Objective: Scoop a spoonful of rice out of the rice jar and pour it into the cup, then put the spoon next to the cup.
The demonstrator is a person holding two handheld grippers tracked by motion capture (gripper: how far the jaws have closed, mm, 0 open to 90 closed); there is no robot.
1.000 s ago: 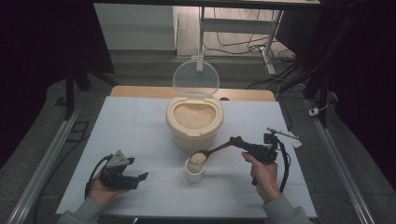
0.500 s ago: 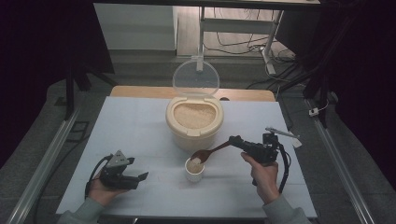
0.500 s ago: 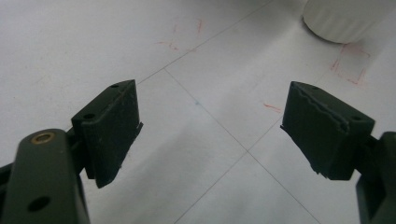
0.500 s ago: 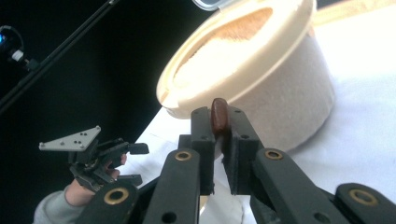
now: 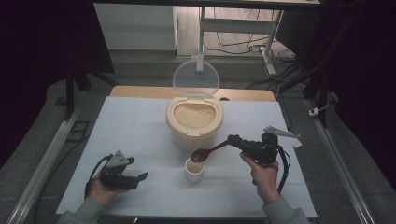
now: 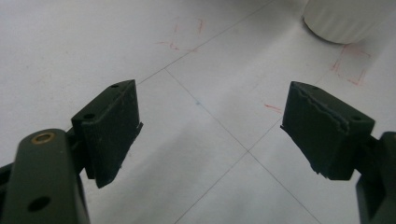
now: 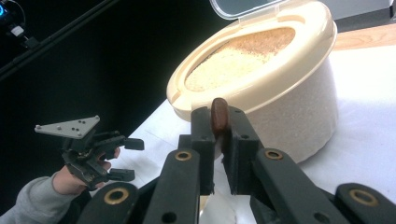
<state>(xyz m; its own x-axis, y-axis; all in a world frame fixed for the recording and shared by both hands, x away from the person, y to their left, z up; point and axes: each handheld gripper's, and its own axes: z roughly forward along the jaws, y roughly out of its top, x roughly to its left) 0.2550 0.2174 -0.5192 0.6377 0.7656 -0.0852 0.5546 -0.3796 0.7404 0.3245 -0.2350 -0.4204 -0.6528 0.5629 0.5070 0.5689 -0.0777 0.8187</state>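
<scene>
- My right gripper (image 5: 233, 140) jaws clamp the spoon (image 5: 208, 151), bowl above the cup (image 5: 194, 170), at 6 o'clock from the rice container (image 5: 194, 122).
- My left gripper (image 5: 138, 178) rests with jaws apart.
- Likely next: tip the spoon to empty rice into the cup.

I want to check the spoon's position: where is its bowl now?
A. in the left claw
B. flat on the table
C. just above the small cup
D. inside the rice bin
C: in the high view the spoon, clamped in the right claw, has its bowl directly over the cup.
</scene>
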